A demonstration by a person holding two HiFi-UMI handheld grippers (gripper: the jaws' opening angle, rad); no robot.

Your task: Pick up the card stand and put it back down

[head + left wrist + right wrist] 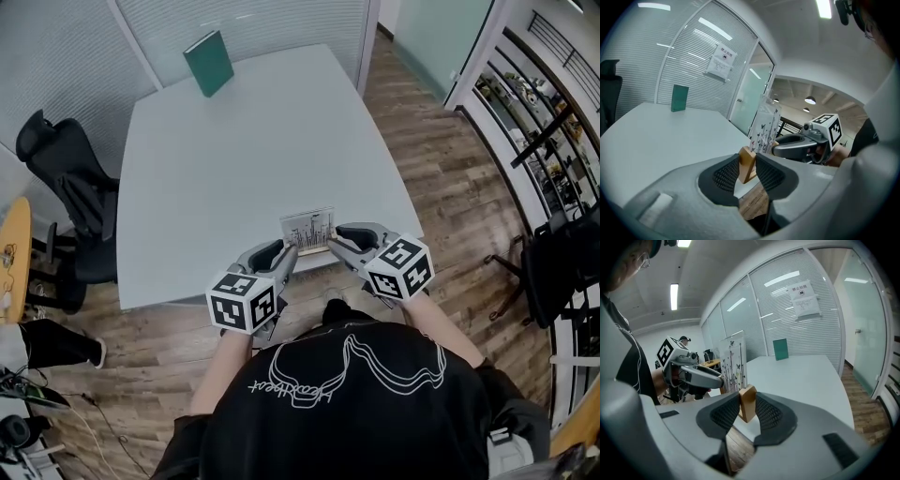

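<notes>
card stand: wood base, clear glossy panel | table: matt smooth | L tool pads: blk textured

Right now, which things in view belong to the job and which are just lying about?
Job: card stand, clamped at either end by left gripper and right gripper; white table.
Lying about: green book upright at the table's far end; black office chair beside the table.

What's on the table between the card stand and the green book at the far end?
Nothing: the head view shows bare table between the card stand and the green book.
</notes>
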